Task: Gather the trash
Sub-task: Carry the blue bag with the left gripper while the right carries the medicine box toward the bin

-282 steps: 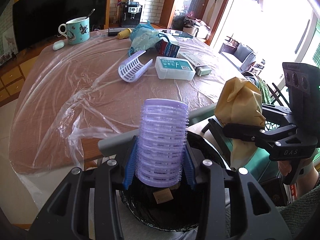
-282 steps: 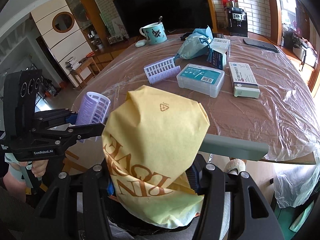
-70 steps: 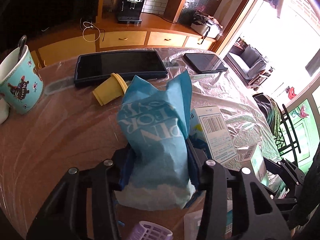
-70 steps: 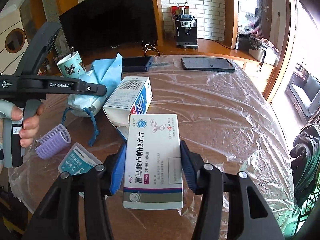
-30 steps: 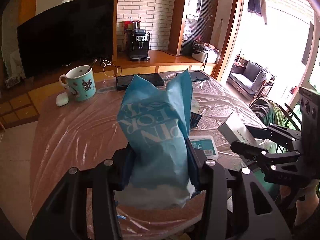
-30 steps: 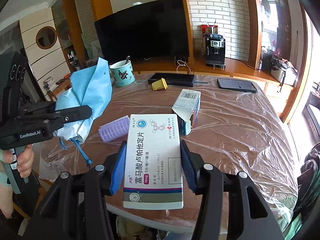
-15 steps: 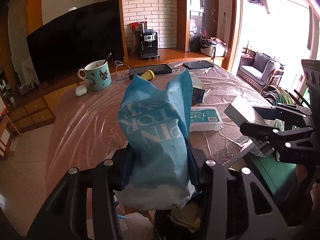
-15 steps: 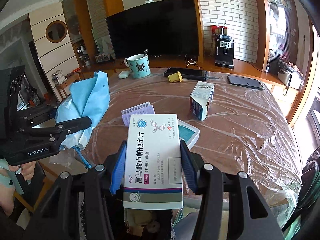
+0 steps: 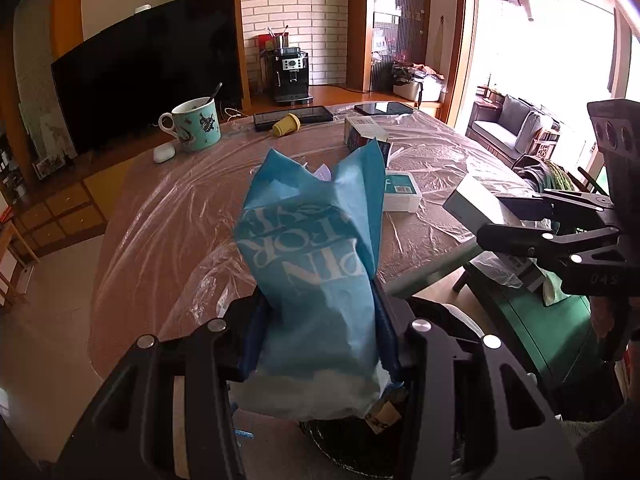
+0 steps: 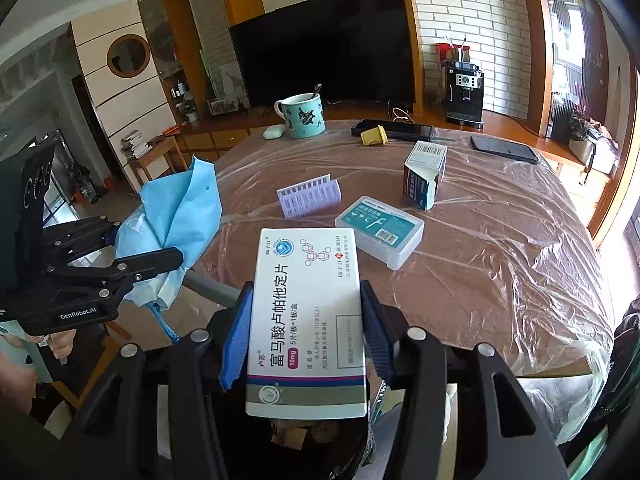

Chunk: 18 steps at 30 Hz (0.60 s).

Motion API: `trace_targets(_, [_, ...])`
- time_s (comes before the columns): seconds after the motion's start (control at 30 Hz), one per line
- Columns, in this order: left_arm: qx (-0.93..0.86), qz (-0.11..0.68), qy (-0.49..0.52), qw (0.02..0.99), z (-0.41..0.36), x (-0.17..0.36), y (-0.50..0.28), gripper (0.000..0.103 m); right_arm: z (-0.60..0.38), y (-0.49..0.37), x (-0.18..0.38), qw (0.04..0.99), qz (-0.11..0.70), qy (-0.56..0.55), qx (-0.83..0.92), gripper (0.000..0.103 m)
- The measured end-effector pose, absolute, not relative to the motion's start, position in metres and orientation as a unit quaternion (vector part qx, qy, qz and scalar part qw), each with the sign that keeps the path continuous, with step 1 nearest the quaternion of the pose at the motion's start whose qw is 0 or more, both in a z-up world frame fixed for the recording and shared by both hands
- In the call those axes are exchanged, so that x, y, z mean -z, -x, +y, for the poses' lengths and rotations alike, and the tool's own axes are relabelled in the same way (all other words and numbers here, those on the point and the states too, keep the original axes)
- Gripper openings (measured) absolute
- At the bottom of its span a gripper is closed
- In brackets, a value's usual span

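The blue paper bag (image 9: 316,264) stands upright, clamped between the blue pads of the left gripper (image 9: 318,332), off the near edge of the table (image 9: 168,216) and above a dark bin (image 9: 344,444) whose rim shows just below the bag. The white medicine box (image 10: 308,320) lies flat, pinched along its long sides by the right gripper (image 10: 306,330), also off the near table edge, with the dark mouth of the bin (image 10: 296,440) directly beneath it. Both grippers are closed on their loads. In the right wrist view the left gripper (image 10: 132,256) appears at the left with the bag (image 10: 176,216) hanging from it and a hand (image 10: 60,344) on its grip.

On the plastic-covered table (image 10: 500,264) are a purple hair roller (image 10: 310,196), a clear case with a teal label (image 10: 380,236) just to its right, and an opened blue-and-white carton (image 10: 424,178) standing beyond the case. Farther back stand a teal mug (image 10: 302,116) with a spoon in it, a white earbud case (image 10: 273,132) beside it, a yellow cap (image 10: 372,136) touching a dark tablet (image 10: 400,130), and a phone (image 10: 504,148) near the right edge. A television (image 10: 324,44) and a coffee machine (image 10: 464,92) stand behind the table.
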State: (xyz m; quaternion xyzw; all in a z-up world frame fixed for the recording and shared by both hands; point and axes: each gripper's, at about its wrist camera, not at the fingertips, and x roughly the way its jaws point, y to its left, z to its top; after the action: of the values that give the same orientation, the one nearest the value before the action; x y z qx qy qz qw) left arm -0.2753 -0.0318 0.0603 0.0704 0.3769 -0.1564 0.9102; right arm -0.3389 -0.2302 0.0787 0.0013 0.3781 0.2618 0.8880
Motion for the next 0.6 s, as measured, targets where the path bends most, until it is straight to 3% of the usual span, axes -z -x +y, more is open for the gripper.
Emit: trace_targets(0.6, [0.209,0.406,-0.103,0.884,-0.047,-0.039,0.313,0.047,-0.232,0.37,-0.055,0.866,0.414,-0.003,-0.279,0.05])
